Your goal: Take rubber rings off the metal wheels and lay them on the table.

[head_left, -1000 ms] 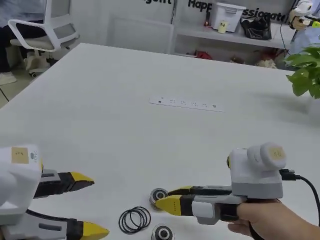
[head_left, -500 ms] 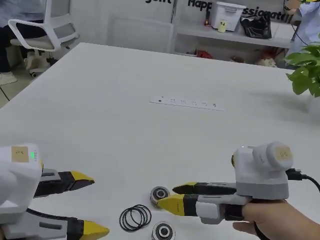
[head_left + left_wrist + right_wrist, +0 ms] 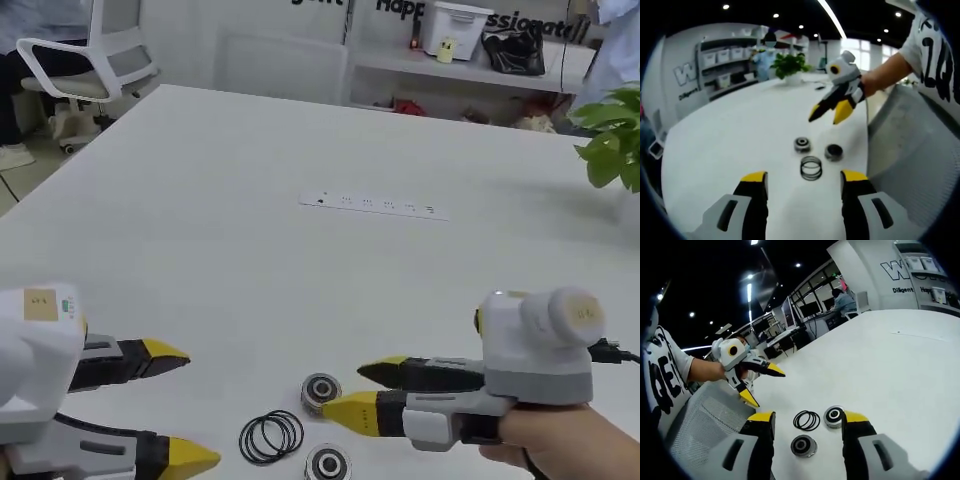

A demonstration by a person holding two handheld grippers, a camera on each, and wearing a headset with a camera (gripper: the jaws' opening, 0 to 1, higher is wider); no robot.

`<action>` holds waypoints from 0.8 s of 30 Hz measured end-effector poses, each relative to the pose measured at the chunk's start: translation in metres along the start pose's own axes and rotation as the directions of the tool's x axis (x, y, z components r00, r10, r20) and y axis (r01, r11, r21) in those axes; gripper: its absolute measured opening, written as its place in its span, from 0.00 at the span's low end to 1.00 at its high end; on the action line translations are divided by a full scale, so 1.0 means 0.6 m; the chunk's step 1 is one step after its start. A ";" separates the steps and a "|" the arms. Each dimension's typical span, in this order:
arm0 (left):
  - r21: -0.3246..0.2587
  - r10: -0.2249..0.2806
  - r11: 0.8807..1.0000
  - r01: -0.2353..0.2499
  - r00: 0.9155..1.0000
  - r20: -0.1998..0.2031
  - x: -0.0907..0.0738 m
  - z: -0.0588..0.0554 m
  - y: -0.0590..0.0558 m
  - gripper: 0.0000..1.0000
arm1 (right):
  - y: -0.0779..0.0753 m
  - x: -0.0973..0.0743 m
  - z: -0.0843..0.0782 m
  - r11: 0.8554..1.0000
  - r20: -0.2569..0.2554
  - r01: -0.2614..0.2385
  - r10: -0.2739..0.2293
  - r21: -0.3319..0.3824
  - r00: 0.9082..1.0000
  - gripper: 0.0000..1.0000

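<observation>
Cropped edges and detail too fine to read

In the head view the bottom edge cuts the near metal wheel [image 3: 328, 465], the left gripper [image 3: 200, 408] loses its body to the left and bottom edges, and the hand [image 3: 560, 440] on the right gripper [image 3: 343, 390] runs off the bottom right corner. The rubber rings [image 3: 270, 437] overlap in one stack, so their count cannot be told. Whether the near metal wheel or the far metal wheel [image 3: 320, 390] carries a ring is too small to tell. The power strip [image 3: 372, 207] far on the table [image 3: 250, 200] shows only specks.
</observation>
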State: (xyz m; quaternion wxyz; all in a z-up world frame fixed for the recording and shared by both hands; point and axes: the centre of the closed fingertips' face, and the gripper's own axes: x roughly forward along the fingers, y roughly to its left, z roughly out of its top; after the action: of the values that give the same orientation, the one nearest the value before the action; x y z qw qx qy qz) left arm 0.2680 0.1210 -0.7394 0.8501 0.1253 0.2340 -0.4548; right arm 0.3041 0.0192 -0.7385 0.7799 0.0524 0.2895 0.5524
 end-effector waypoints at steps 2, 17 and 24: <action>0.000 0.001 1.000 -0.001 1.000 0.000 0.000 0.000 0.001 0.60 | -0.001 -0.002 0.001 1.000 0.004 0.002 -0.002 -0.003 1.000 0.53; 0.001 0.006 1.000 -0.006 1.000 -0.002 -0.003 0.000 0.001 0.60 | -0.007 -0.014 0.001 0.999 0.017 0.024 -0.023 -0.043 1.000 0.63; 0.003 0.006 1.000 -0.006 1.000 -0.001 -0.004 0.001 0.000 0.60 | -0.008 -0.023 -0.001 0.997 0.016 0.033 -0.032 -0.069 0.999 0.66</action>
State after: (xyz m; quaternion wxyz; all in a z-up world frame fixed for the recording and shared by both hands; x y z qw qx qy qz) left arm 0.2668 0.1226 -0.7376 0.8513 0.1275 0.2333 -0.4523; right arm 0.3046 0.0049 -0.7354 0.7924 0.0249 0.2651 0.5488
